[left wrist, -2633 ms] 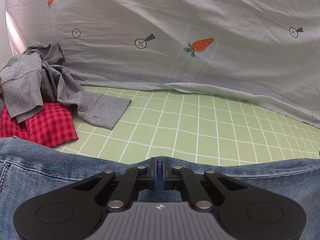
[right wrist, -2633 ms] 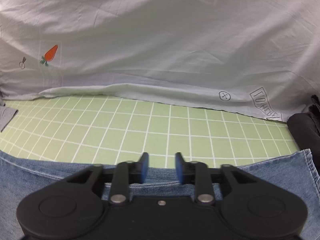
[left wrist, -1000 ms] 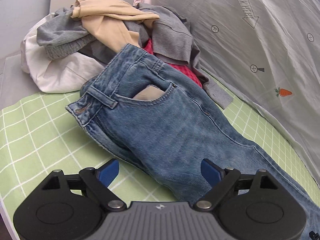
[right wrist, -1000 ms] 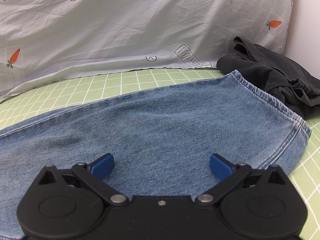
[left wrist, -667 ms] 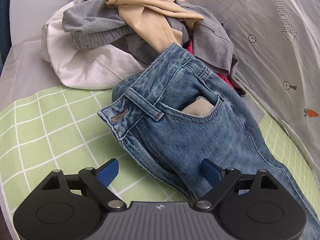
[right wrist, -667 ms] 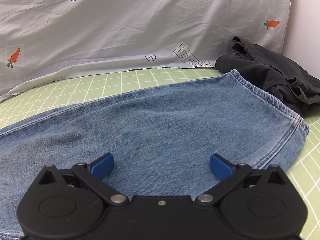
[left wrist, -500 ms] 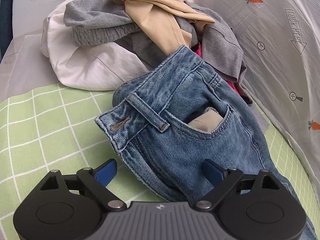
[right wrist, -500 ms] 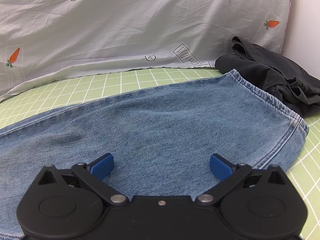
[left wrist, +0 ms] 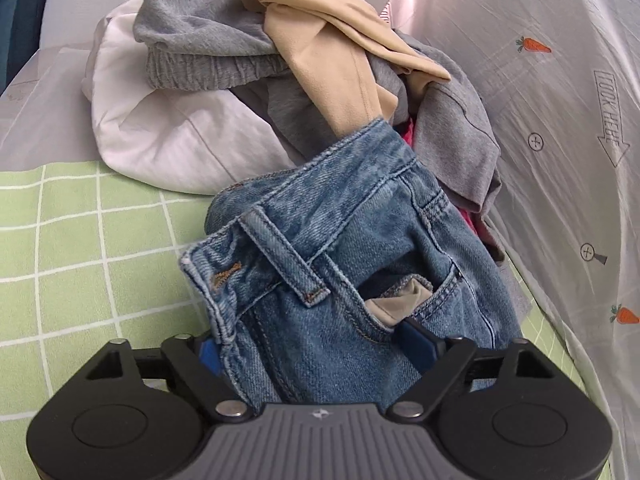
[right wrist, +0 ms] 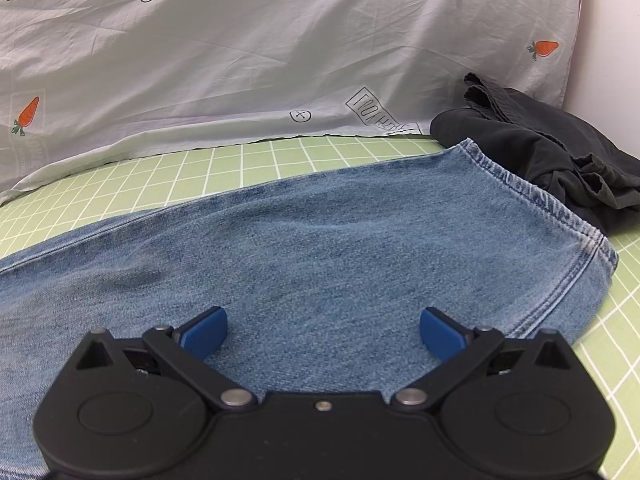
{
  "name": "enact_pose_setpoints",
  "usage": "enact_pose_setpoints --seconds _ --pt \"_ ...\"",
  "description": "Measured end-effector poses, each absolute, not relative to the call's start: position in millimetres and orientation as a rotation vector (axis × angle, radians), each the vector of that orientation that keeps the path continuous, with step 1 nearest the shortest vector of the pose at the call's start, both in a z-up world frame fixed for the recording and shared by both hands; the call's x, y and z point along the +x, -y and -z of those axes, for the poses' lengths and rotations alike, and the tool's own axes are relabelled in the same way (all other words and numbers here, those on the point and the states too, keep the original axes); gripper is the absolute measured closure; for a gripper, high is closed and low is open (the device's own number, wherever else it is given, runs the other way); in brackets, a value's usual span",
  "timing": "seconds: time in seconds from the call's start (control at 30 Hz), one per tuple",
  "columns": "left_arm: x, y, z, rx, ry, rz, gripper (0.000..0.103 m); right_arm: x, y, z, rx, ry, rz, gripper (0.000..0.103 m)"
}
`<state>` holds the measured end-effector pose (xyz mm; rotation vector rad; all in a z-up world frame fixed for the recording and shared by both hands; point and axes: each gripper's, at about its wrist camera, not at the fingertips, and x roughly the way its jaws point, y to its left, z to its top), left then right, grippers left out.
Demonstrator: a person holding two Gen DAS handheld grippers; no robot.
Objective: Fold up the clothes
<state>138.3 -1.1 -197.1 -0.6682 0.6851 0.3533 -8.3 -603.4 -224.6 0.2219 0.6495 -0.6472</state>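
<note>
A pair of blue jeans lies across the green checked sheet. In the left wrist view its waistband, belt loop and front pocket face me. My left gripper straddles the waist end just below the pocket. Its jaws are closing with the denim between the blue pads, which still stand well apart. In the right wrist view the jeans' leg runs to the hem at the right. My right gripper hovers open over the leg near the hem, with nothing gripped.
A heap of unfolded clothes, grey, beige, white and red, sits behind the waistband. A crumpled black garment lies past the hem at the right. A grey carrot-print cover rises along the far side.
My left gripper has moved in over the jeans' waist and rolled, and its pads have come closer together around the denim. The right gripper has stayed where it was, open.
</note>
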Motion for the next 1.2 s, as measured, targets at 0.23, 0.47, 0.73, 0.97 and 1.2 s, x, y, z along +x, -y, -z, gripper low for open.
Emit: enact_pose_setpoints --seconds 0.23,0.47,0.73,0.97,1.2 --pt "116 0 181 -0.719 -0.62 -0.25 0.08 -8 603 225 0.224 -0.649 0.65 0.0" --pt "115 46 150 -0.597 -0.578 -0.108 0.083 -8 603 224 0.225 -0.648 0.654 0.0" --pt "126 116 118 -0.434 -0.564 0.128 0.084 -9 603 224 0.227 -0.647 0.656 0.0" --pt "132 193 144 -0.223 -0.734 0.333 0.083 -9 603 224 0.228 -0.647 0.658 0.0" --pt "137 239 181 -0.022 -0.89 0.355 0.074 -9 603 224 0.227 -0.647 0.659 0.0"
